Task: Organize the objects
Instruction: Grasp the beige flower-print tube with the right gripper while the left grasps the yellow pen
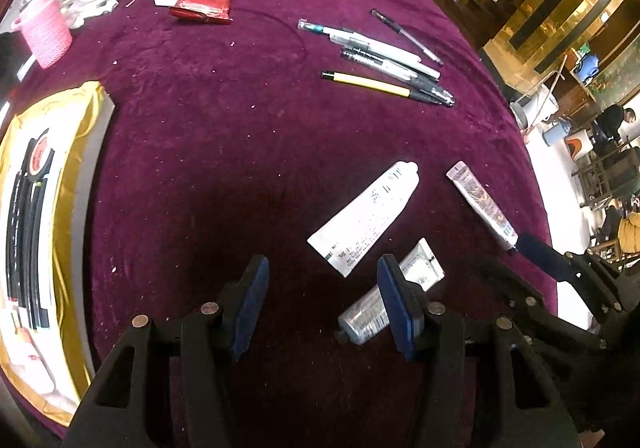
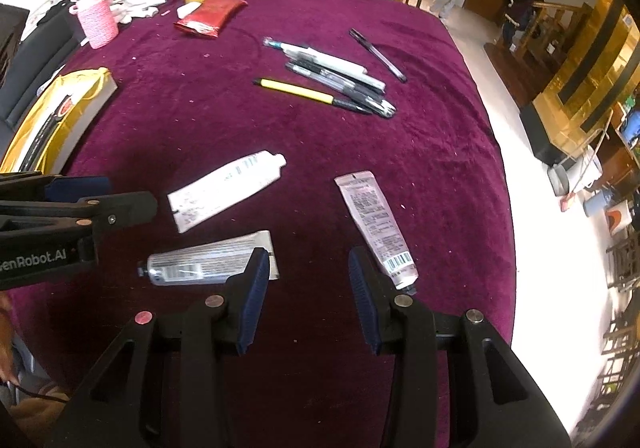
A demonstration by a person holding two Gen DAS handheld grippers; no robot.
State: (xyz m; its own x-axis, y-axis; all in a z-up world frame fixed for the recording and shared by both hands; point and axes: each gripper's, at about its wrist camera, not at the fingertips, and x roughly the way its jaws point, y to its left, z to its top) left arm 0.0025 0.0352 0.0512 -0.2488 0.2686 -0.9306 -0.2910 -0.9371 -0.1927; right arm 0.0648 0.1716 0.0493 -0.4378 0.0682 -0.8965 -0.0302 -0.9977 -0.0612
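Three tubes lie flat on the purple desk [image 2: 440,135], near the pens [image 2: 332,75]. The white tube [image 2: 226,189] points its cap up and right, toward the pens. The silver tube [image 2: 208,264] lies sideways, cap to the left. The pink tube [image 2: 376,226] points its cap down and right. The left gripper [image 1: 322,306] and right gripper [image 2: 308,298] hang over the tubes, fingers partly open, holding nothing. The floor beside the desk is pale.

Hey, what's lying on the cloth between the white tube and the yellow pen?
Nothing: between the white tube and the yellow pen there is only bare purple cloth, seen in both wrist views.
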